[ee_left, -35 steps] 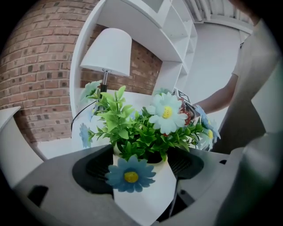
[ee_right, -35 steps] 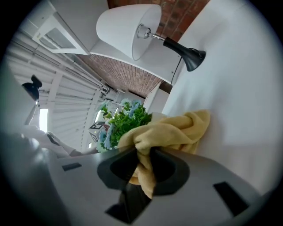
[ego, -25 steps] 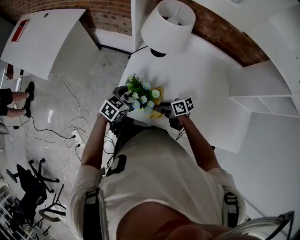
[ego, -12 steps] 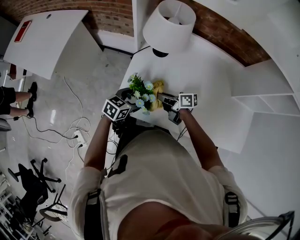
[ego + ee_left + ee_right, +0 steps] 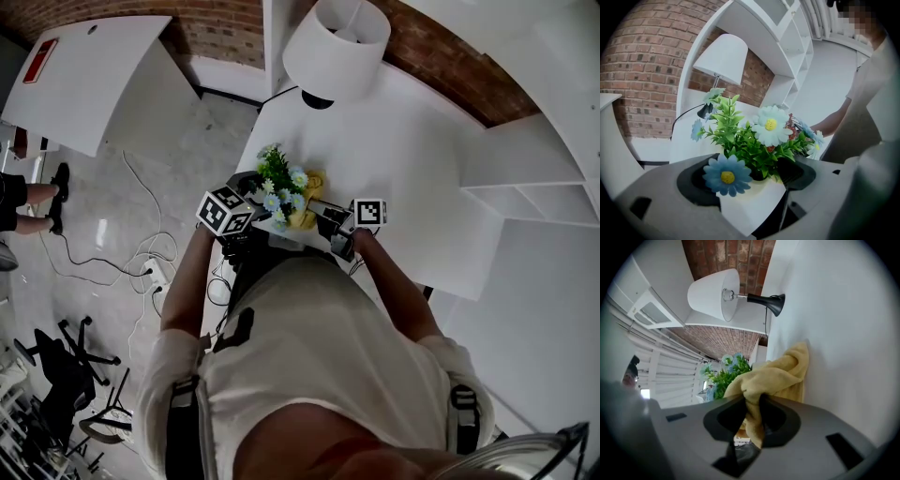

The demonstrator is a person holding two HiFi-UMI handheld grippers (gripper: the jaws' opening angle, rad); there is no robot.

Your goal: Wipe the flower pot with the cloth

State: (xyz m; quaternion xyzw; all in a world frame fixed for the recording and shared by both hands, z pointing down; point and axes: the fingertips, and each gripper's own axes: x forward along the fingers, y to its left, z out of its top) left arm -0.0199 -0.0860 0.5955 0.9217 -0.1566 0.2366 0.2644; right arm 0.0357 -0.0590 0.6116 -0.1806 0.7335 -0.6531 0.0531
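Judged as the wiping step itself. Clamped the white flower pot (image 5: 748, 209) between the jaws of the left gripper (image 5: 750, 182), well apart from the lamp (image 5: 336, 42), on its near side. Pinched a fold of the yellow cloth (image 5: 776, 373) in the narrow jaws of the right gripper (image 5: 752, 418), with the rest bunched just beside the plant (image 5: 279, 183), also on the lamp's near side. Could not tell whether cloth and pot touched. Called next, probably, for pressing the cloth onto the pot wall below the leaves and rubbing round, keeping the pot steady. Counted one pot, one cloth, one lamp, two grippers.
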